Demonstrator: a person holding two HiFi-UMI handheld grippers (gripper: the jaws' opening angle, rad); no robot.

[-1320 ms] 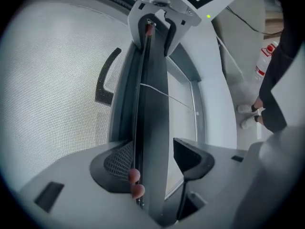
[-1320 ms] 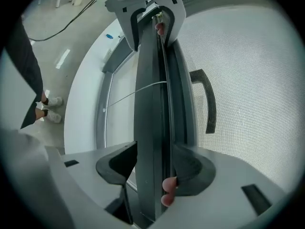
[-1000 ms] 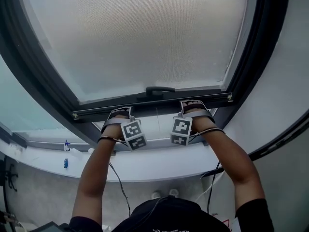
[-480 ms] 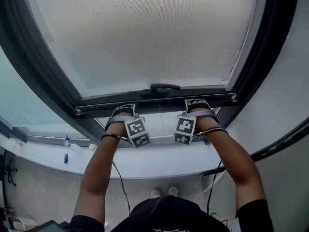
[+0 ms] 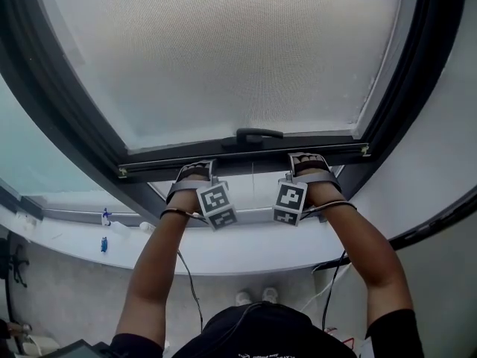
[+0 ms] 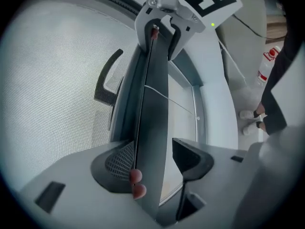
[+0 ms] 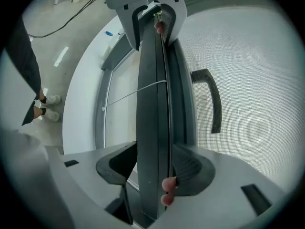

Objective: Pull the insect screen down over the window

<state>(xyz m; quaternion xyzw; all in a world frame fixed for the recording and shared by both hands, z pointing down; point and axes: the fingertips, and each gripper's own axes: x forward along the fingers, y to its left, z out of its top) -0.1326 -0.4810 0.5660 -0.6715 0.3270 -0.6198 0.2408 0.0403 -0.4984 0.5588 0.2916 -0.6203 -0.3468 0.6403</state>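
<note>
The insect screen (image 5: 223, 58) already covers most of the window in the head view. Its dark pull bar (image 5: 246, 157) lies across the window frame (image 5: 52, 103), with a strip of bare glass (image 5: 250, 192) left between it and the sill (image 5: 246, 248). The left gripper (image 5: 195, 171) and right gripper (image 5: 307, 161) sit on the bar's lower edge, either side of the central handle (image 5: 258, 134).

In the left gripper view, the pull bar (image 6: 152, 104) runs between the left gripper's (image 6: 152, 154) jaws. The ribbed pad on the mesh (image 6: 57, 80) side lies against the bar, while a sliver of light separates the other jaw from it. These jaws have just been closing, but they do not pinch the bar yet. My advice is to finish that squeeze before pulling, or this end will slip.

In the right gripper view, the right gripper (image 7: 155, 163) looks clamped on the pull bar (image 7: 152, 104), with both jaws meeting its faces. The handle (image 7: 212, 99) stands just beside it on the mesh (image 7: 248, 80) side.

Once both grips hold, I would draw both hands towards the sill together. Keeping the bar level matters, since a lagging end would likely bind in the side tracks. The pads should stay on the rigid bar, because the mesh would probably stretch or tear.
</note>
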